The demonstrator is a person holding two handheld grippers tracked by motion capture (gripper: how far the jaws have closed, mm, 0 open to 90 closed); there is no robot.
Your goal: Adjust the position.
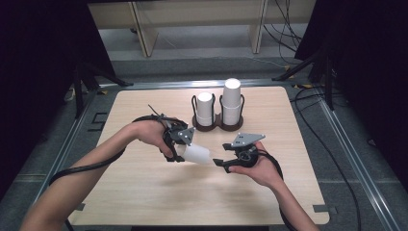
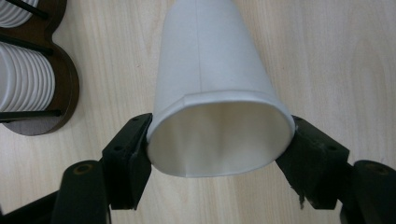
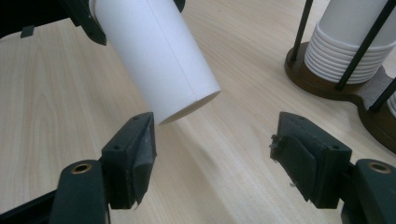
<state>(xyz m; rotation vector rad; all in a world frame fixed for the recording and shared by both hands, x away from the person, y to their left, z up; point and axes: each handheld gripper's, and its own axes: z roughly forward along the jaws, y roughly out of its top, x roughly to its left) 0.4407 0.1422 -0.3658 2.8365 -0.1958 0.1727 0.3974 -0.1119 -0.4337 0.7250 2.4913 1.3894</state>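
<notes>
Left claw (image 2: 219, 144) clamped on rim of white paper cup (image 2: 210, 84), cup held sideways above table (image 1: 144, 192), front-left of cup holder (image 1: 219, 126). Right claw (image 3: 215, 158) parted, empty, just beside cup's closed end. Holder carries two cup stacks (image 1: 231, 101).

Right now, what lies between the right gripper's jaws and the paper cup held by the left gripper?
Nothing: in the right gripper view, bare wooden table shows between the open right gripper and the paper cup.
</notes>
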